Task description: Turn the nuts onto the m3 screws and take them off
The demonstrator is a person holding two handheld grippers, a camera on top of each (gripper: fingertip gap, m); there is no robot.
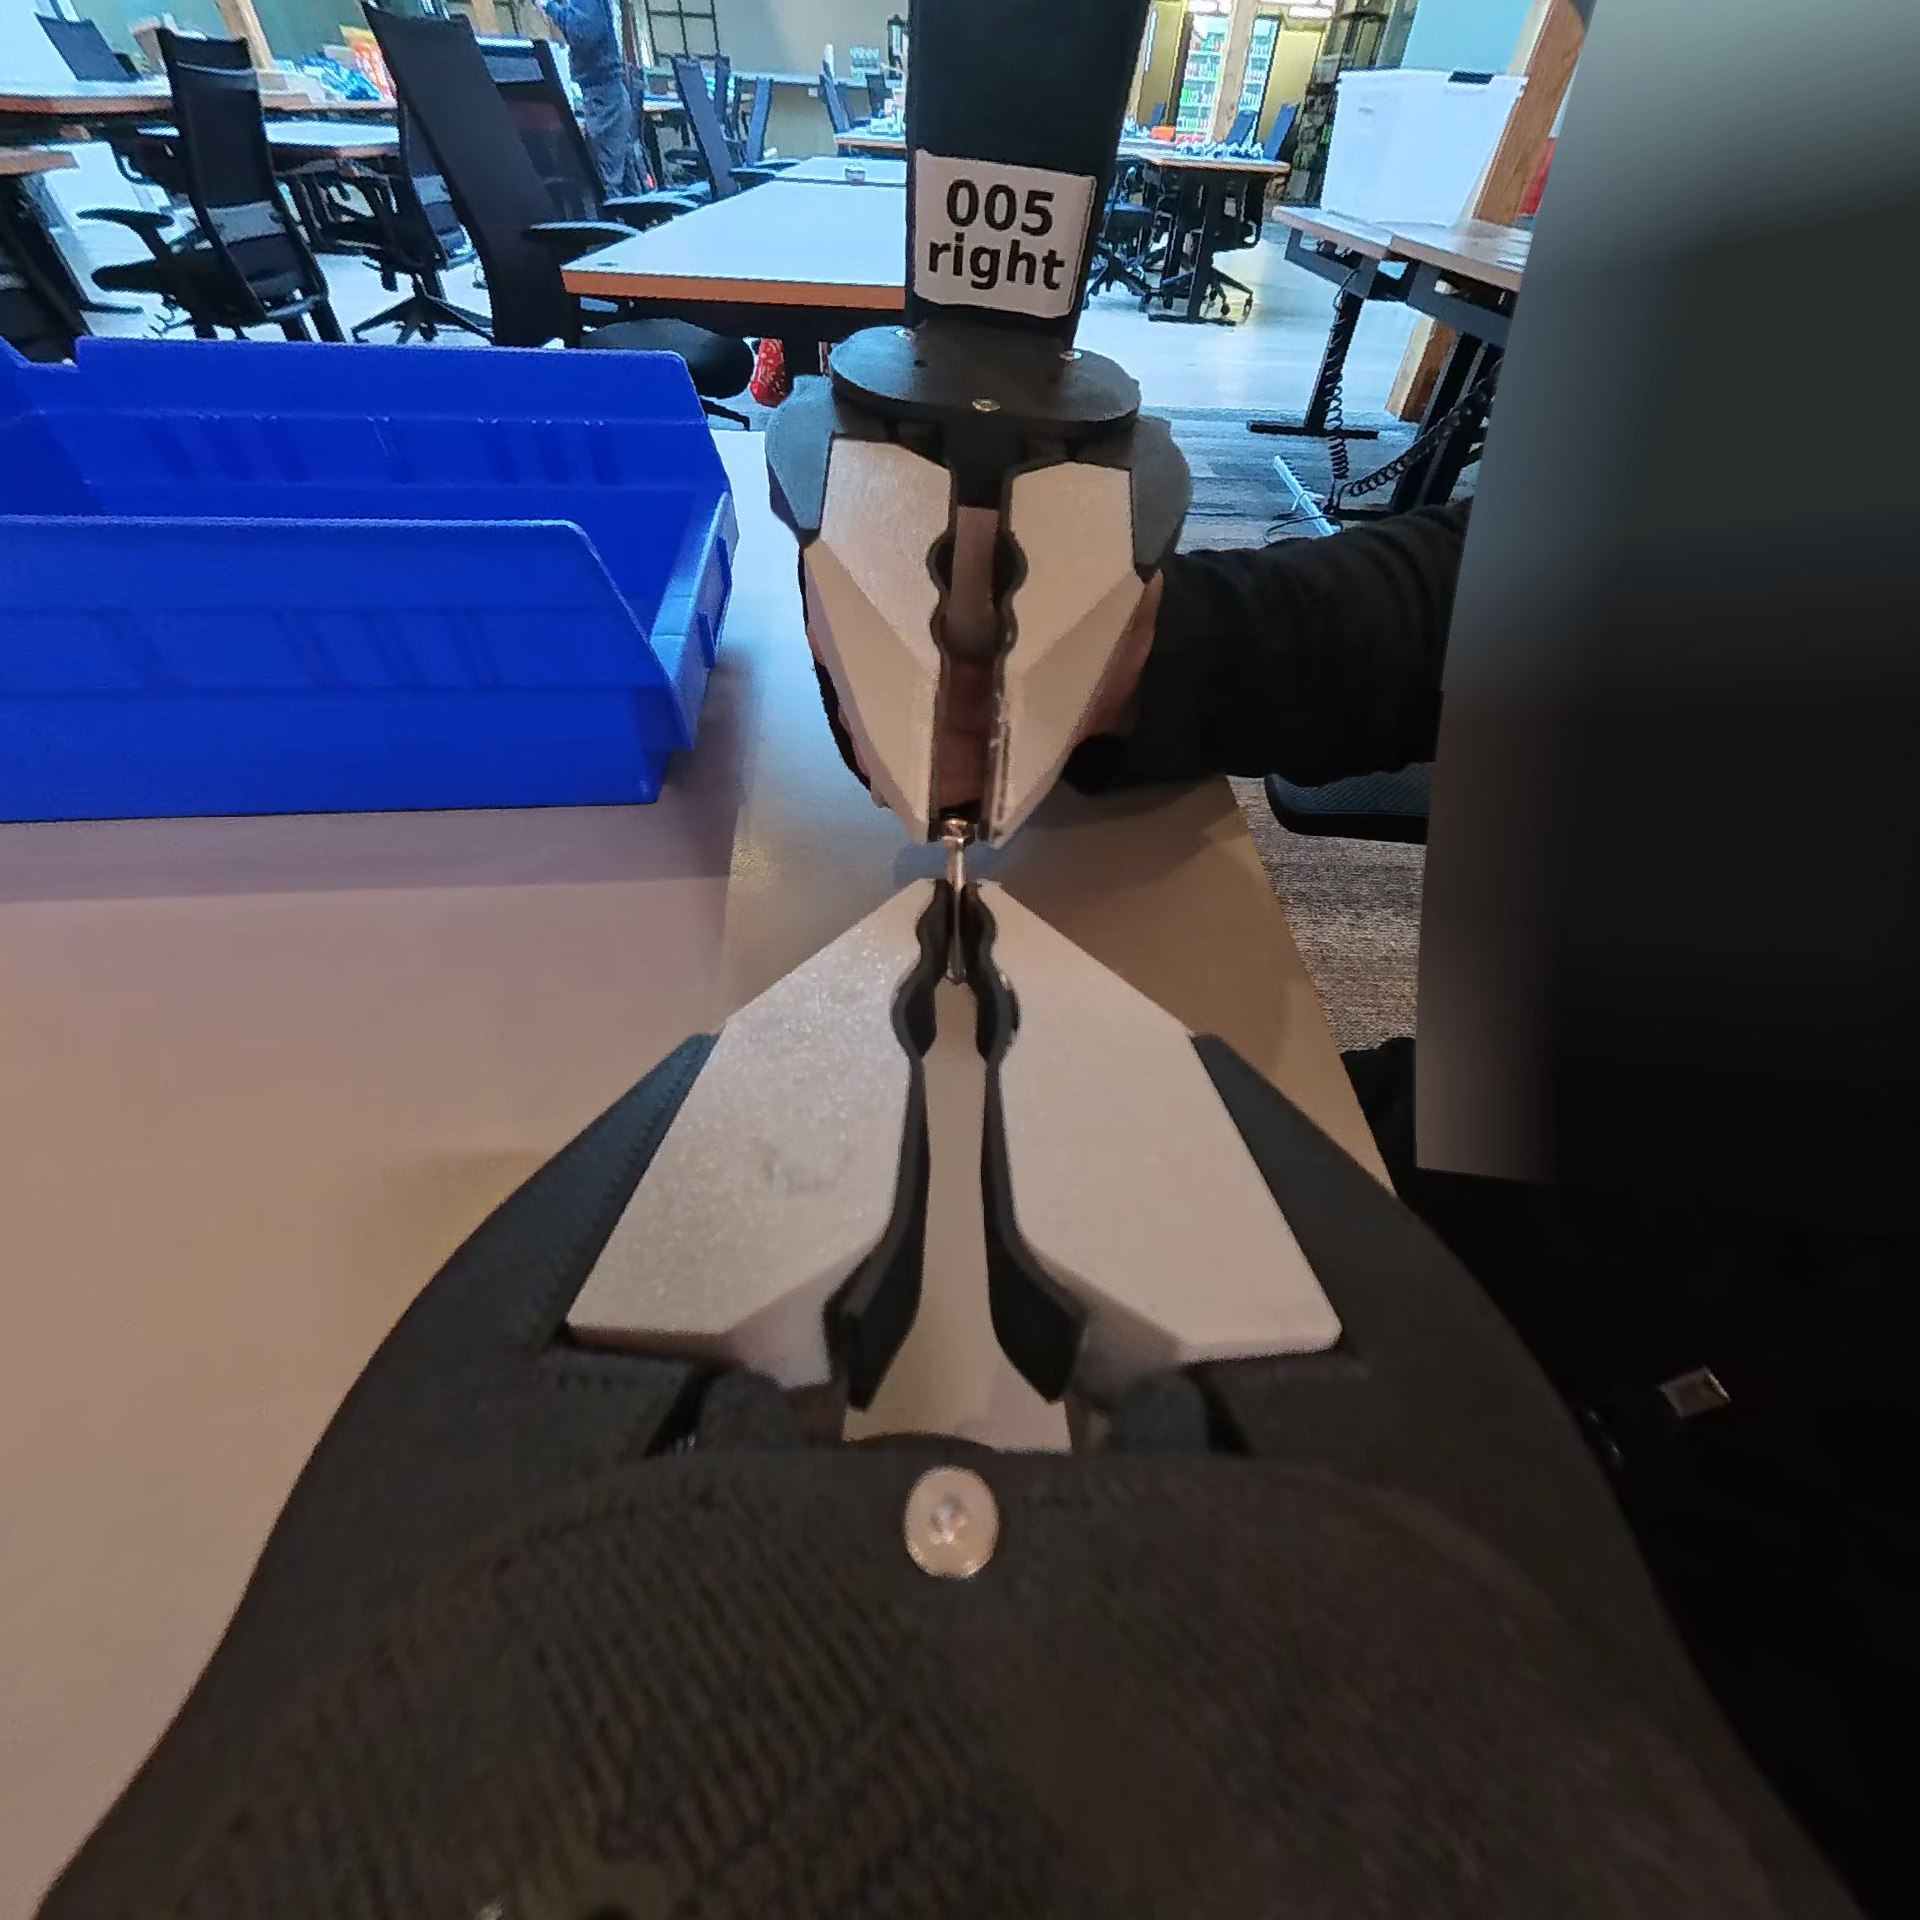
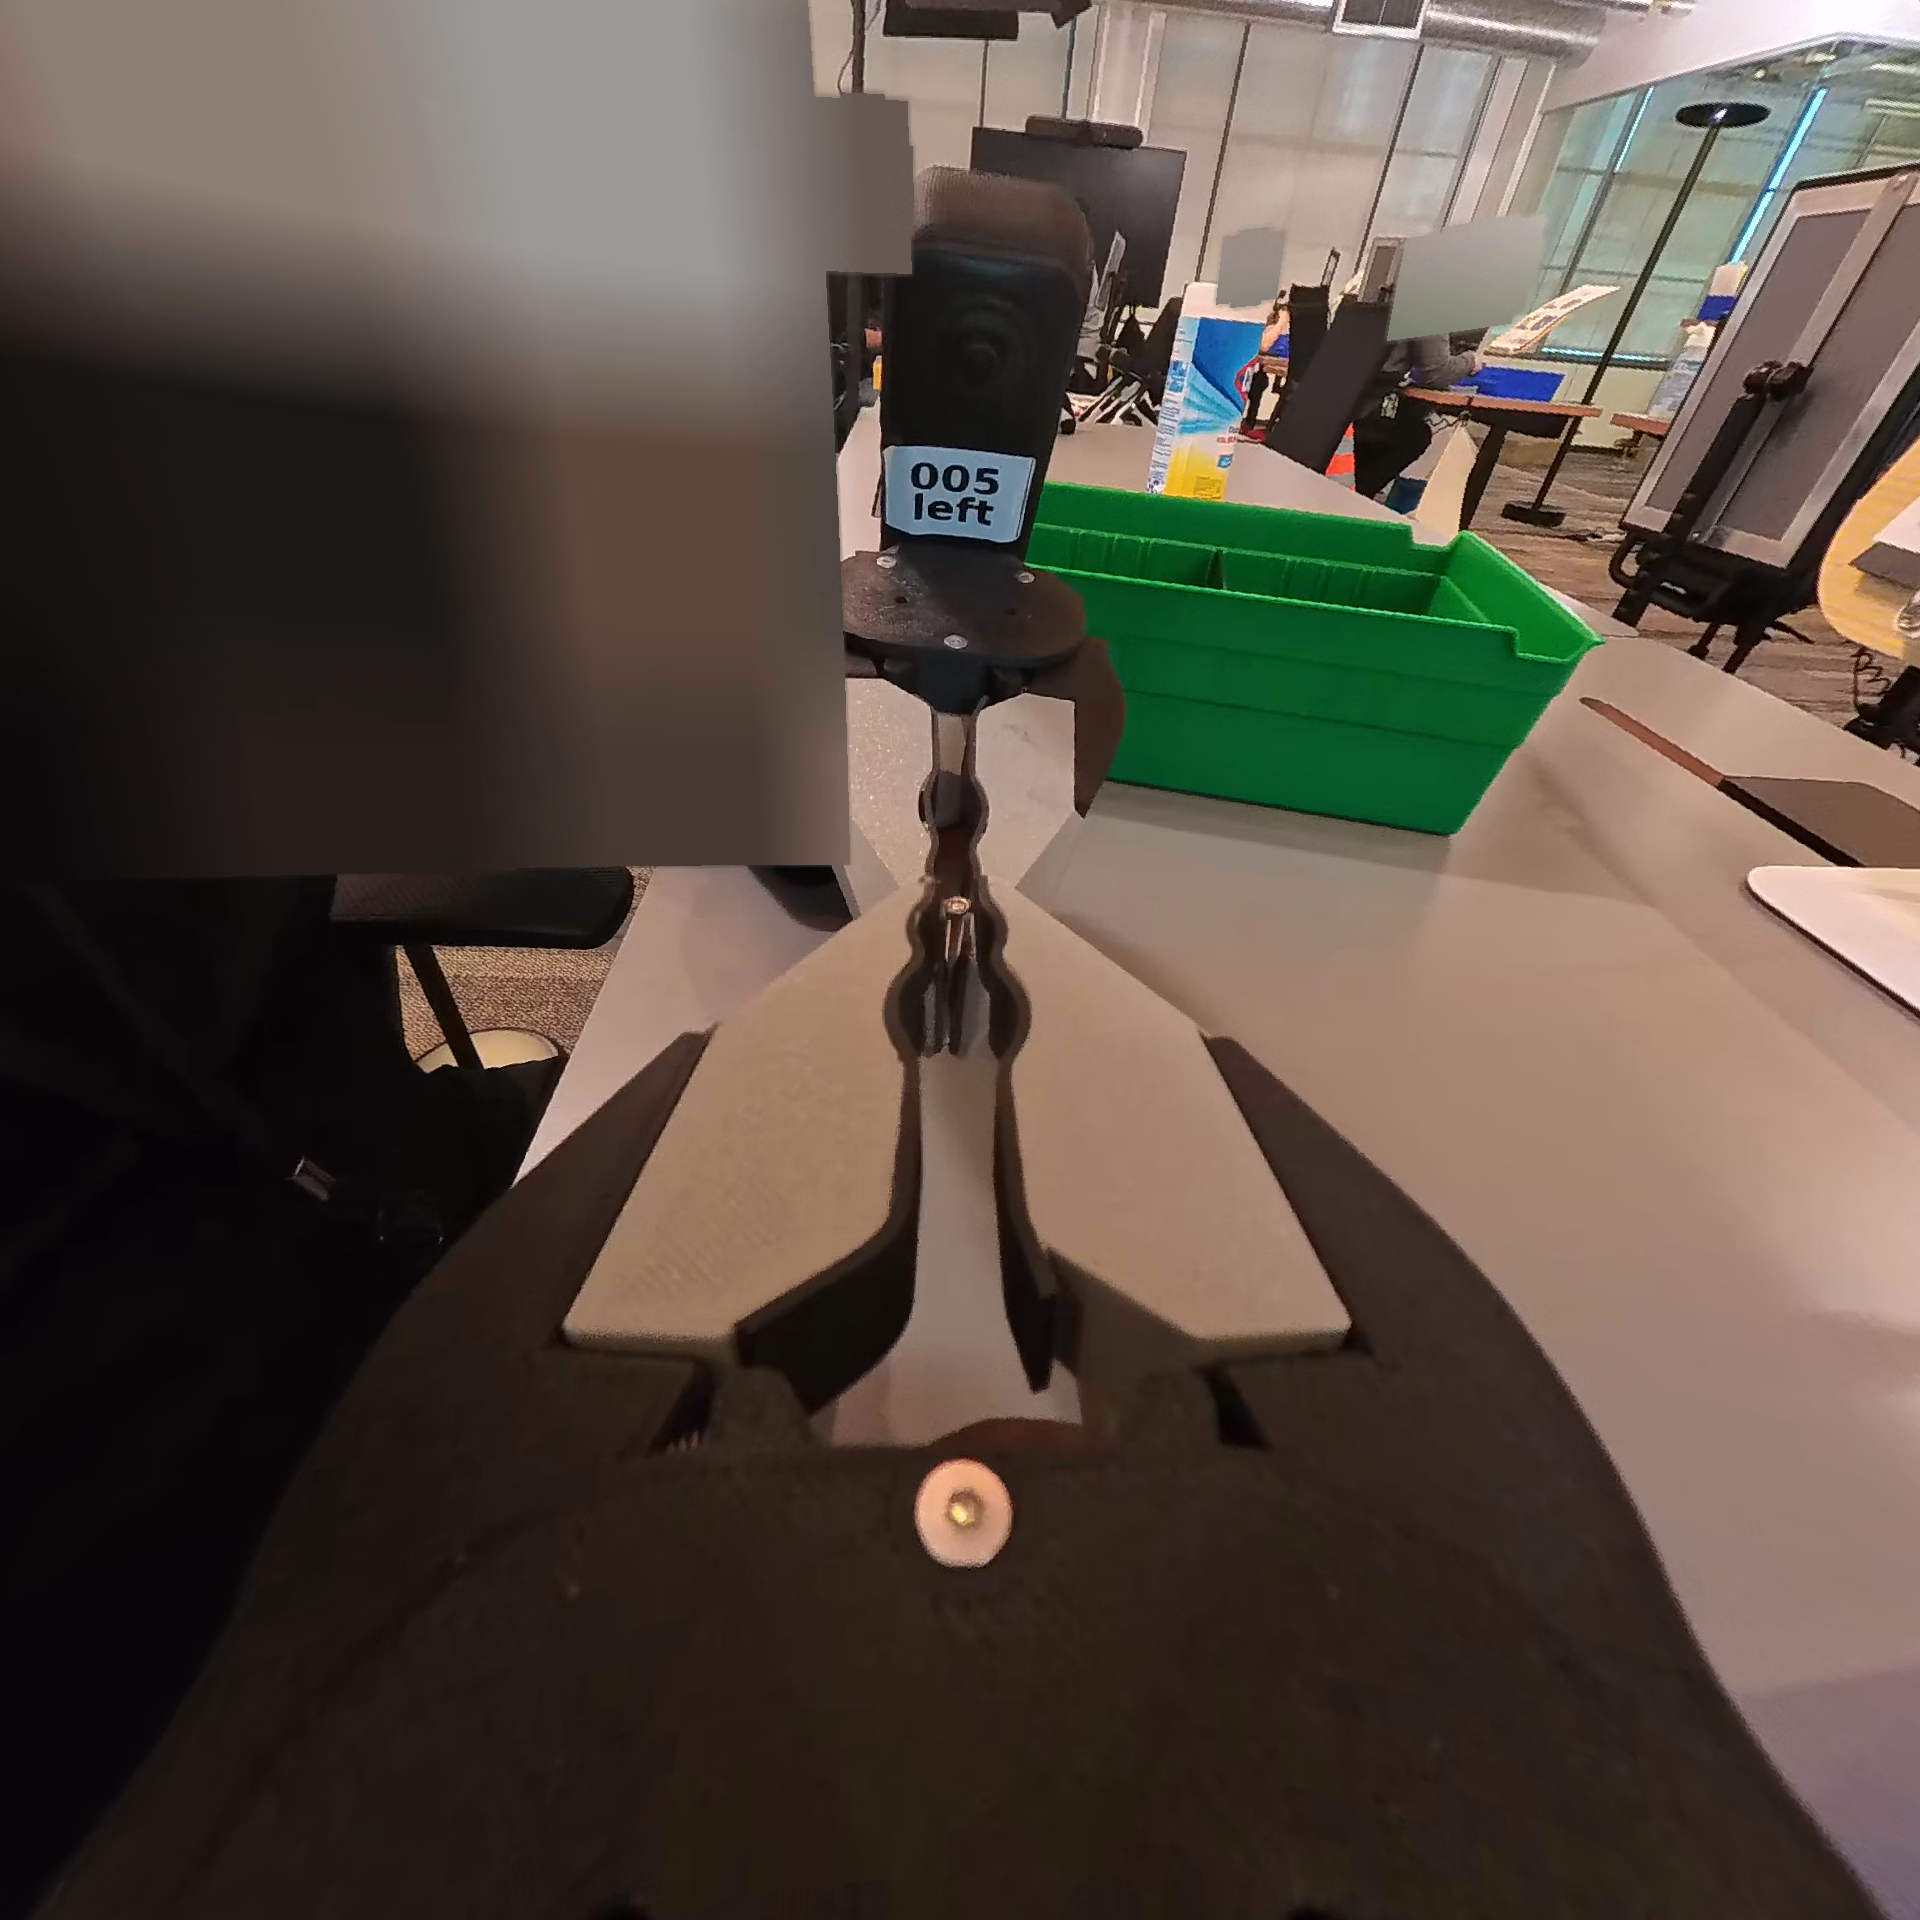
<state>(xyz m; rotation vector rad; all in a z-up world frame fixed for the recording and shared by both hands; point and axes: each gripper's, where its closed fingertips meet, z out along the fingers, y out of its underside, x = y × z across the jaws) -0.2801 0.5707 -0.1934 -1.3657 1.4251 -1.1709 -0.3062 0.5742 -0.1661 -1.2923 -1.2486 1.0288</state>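
My two grippers meet tip to tip above the grey table (image 1: 312,1039). In the left wrist view, my left gripper (image 1: 954,906) is shut on a thin silver screw (image 1: 955,868), whose shaft runs back between the pads. My right gripper (image 1: 961,826) faces it and is shut on a small nut (image 1: 956,828) at the screw's end. In the right wrist view, my right gripper (image 2: 954,914) holds the shiny nut (image 2: 954,907) at its tips. The left gripper (image 2: 951,878) sits straight across from it, partly behind a blurred patch. The threads are too small to see.
A blue bin (image 1: 343,623) stands on the table to the left in the left wrist view. A green bin (image 2: 1299,675) stands beyond the grippers in the right wrist view, with a spray container (image 2: 1205,405) behind it. A white pad (image 2: 1849,925) lies at the right. A dark sleeve (image 1: 1299,644) holds the right gripper.
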